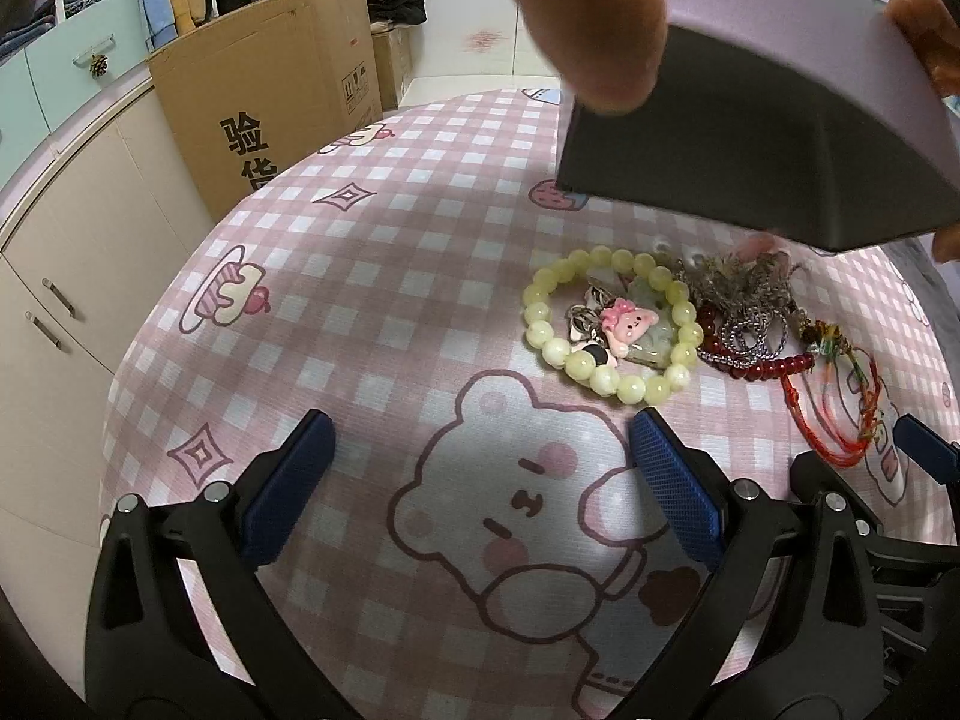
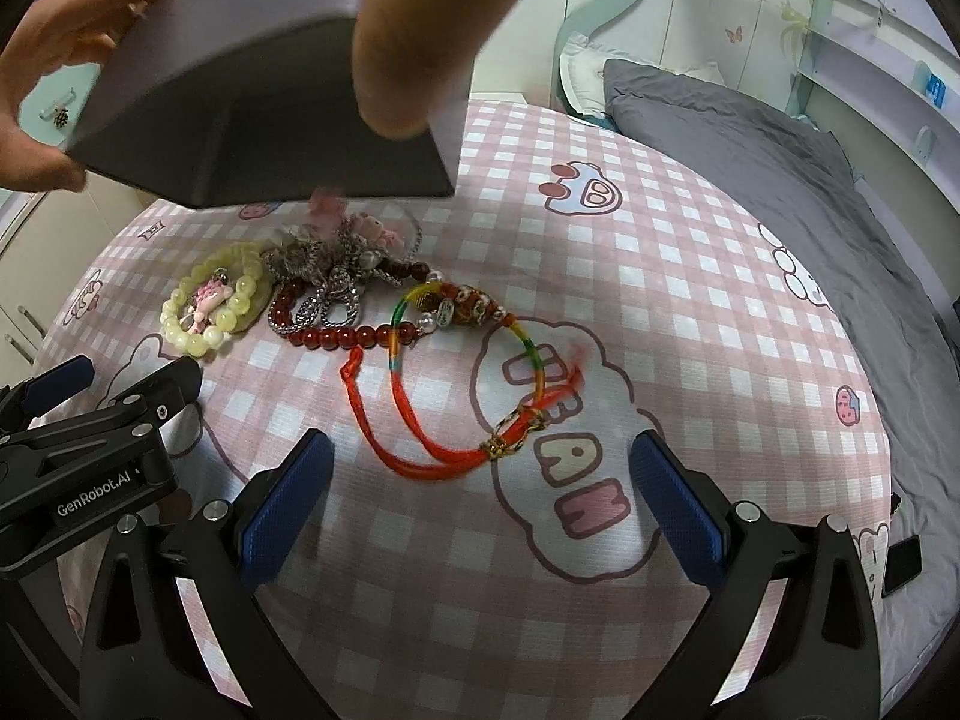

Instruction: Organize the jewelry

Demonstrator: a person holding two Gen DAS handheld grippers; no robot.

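Observation:
A heap of jewelry lies on the pink checked bed cover: a pale yellow bead bracelet around a pink charm, silver chains, a dark red bead string, and red cord bracelets. Bare hands hold a tilted lilac box with a dark inside above the heap. My left gripper is open and empty, short of the yellow bracelet. My right gripper is open and empty, its fingers either side of the red cord's near end.
A cardboard box and cream cabinets stand beyond the bed's left edge. A grey duvet and pillow lie at the right. A dark phone lies near the bed's right edge.

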